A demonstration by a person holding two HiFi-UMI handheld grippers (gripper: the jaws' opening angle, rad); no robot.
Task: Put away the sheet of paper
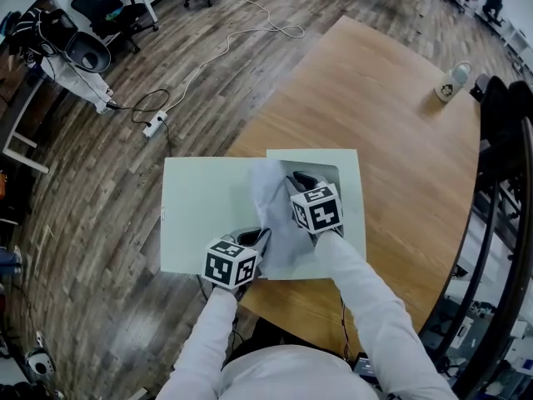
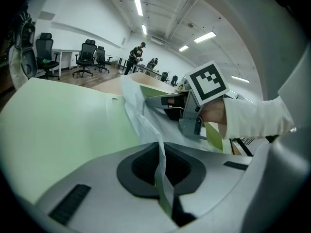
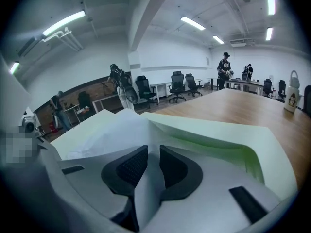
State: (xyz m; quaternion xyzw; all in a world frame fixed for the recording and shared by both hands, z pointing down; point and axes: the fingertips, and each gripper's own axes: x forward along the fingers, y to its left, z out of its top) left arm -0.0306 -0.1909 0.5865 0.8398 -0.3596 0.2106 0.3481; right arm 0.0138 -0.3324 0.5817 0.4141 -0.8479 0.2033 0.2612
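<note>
The wooden worktop (image 1: 391, 98) carries an open pale green folder (image 1: 200, 207), its left leaf overhanging the worktop's edge above the floor. The sheet of paper (image 1: 275, 215) lies buckled over the folder's fold, its long axis running from the person toward the far side, with the far end tipped slightly left. The left gripper (image 1: 254, 238) is clamped on the sheet's near edge. The right gripper (image 1: 298, 178) pinches it farther up, at the right leaf's pocket.

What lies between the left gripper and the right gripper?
The sheet of paper stretches from the left gripper to the right gripper, both shut on it, above the green folder; the head view shows it.
</note>
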